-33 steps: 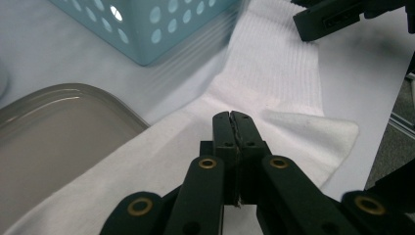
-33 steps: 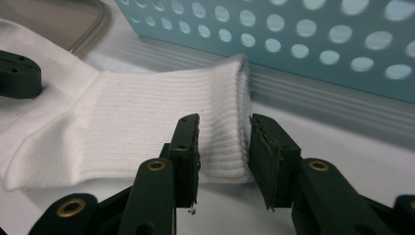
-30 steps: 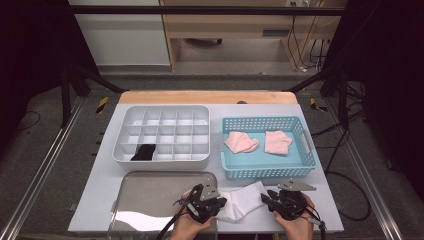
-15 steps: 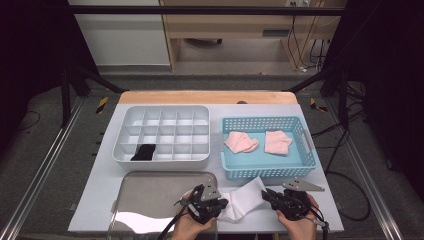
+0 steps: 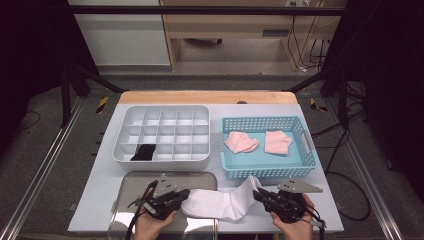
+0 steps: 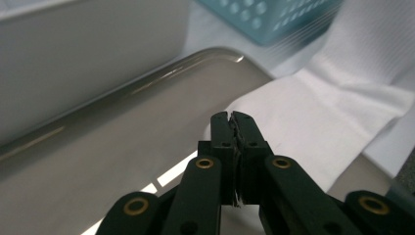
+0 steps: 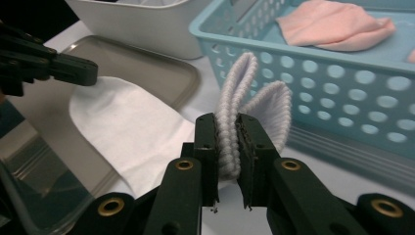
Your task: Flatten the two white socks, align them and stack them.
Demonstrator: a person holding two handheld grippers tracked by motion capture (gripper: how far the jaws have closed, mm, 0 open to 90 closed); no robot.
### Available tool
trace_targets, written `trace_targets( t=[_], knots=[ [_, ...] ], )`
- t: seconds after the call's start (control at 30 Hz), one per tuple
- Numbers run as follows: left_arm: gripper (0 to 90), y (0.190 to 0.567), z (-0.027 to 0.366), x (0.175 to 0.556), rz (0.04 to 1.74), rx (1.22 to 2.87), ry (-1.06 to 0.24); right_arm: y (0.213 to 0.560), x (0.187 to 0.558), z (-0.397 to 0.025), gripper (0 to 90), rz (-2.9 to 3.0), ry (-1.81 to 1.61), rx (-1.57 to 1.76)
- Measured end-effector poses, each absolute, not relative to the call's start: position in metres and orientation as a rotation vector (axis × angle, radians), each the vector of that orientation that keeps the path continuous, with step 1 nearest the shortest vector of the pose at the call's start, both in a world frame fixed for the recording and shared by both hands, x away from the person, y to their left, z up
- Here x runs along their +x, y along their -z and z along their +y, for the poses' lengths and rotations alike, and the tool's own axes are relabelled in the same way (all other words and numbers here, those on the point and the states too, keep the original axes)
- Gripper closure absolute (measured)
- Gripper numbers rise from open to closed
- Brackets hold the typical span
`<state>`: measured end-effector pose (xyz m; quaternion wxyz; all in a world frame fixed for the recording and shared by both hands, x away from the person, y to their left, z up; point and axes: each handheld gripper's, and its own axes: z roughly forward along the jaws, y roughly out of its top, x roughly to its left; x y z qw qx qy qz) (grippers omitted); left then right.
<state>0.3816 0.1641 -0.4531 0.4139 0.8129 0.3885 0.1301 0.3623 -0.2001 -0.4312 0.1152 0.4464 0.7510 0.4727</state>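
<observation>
The desk (image 5: 100, 200) carries, largest first, a white compartment box (image 5: 162, 134) at about 11 o'clock from the scene's middle, a blue basket (image 5: 267, 170) at 2 o'clock, and a metal tray (image 5: 130, 182) at 7 o'clock. Two pink folded socks (image 5: 241, 142) are seen lying in the basket, and one dark item (image 5: 144, 152) is lodged in a front-left compartment of the box.

The white sock (image 5: 220, 202) is stretched flat across the near edge of the desk at 6 o'clock, its toe end over the tray's right rim and its cuff raised toward the basket's front wall. It is held at both ends: the left hand-held gripper (image 5: 180, 196) is closed to a narrow line on the toe end, and the right hand-held gripper (image 5: 260, 196) is clamped on the ribbed cuff.

The work is judged to be at an early stage — the sock is gripped and spread, but no fold has been made and nothing white is stowed in the box yet.

In the right gripper view the cuff (image 7: 247, 93) is shown doubled into a loop between the jaws, a detail lost from above. In the left gripper view the jaws meet with only a thin sliver of cloth between them — the hold there looks slight.
</observation>
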Motion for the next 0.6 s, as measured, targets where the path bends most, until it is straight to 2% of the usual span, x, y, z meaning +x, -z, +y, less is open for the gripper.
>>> trace_targets(
  t=[0.13, 0.37, 0.5, 0.6],
  knots=[
    [87.4, 0.458, 0.177, 0.380, 1.010, 2.038, -0.329, 0.428, 0.362, -0.193, 80.1, 2.217, -1.401, 1.282],
    [87.6, 0.463, 0.172, 0.376, 0.991, 2.060, -0.308, 0.420, 0.363, -0.172, 80.1, 2.268, -1.447, 1.210],
    [88.0, 0.462, 0.172, 0.375, 0.990, 2.053, -0.307, 0.416, 0.364, -0.156, 80.1, 2.302, -1.472, 1.155],
    [88.6, 0.464, 0.173, 0.374, 0.988, 2.060, -0.308, 0.418, 0.366, -0.129, 80.1, 2.368, -1.477, 1.091]
  ],
)
